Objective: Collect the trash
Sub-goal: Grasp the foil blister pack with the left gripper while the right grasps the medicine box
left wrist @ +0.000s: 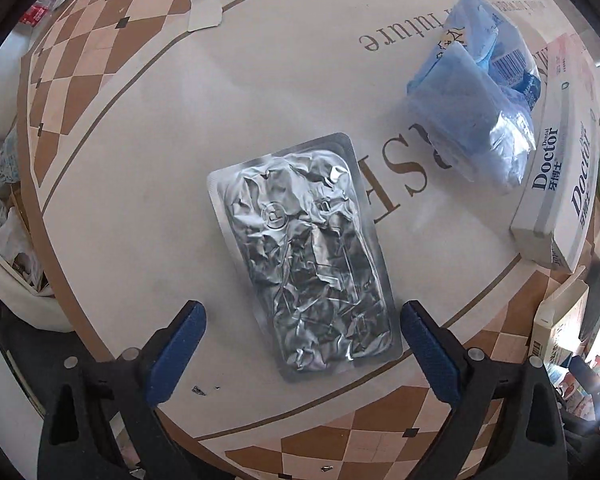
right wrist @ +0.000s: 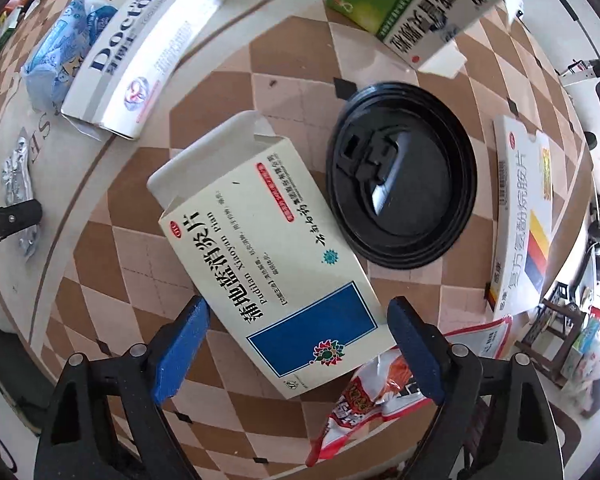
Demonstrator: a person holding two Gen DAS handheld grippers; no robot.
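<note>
A crumpled silver foil blister pack lies flat on the round table. My left gripper is open, its blue pads on either side of the pack's near end, just above it. A cream medicine box with a blue panel lies open-ended on the checkered table rim. My right gripper is open, its pads flanking the box's near end. The foil pack also shows in the right wrist view, with the left gripper's tip beside it.
A blue plastic wrapper and a white "Doctor" toothpaste box lie at the far right. A black round lid, a green and white box, a white box and a red snack wrapper surround the cream box. A lined bin stands left of the table.
</note>
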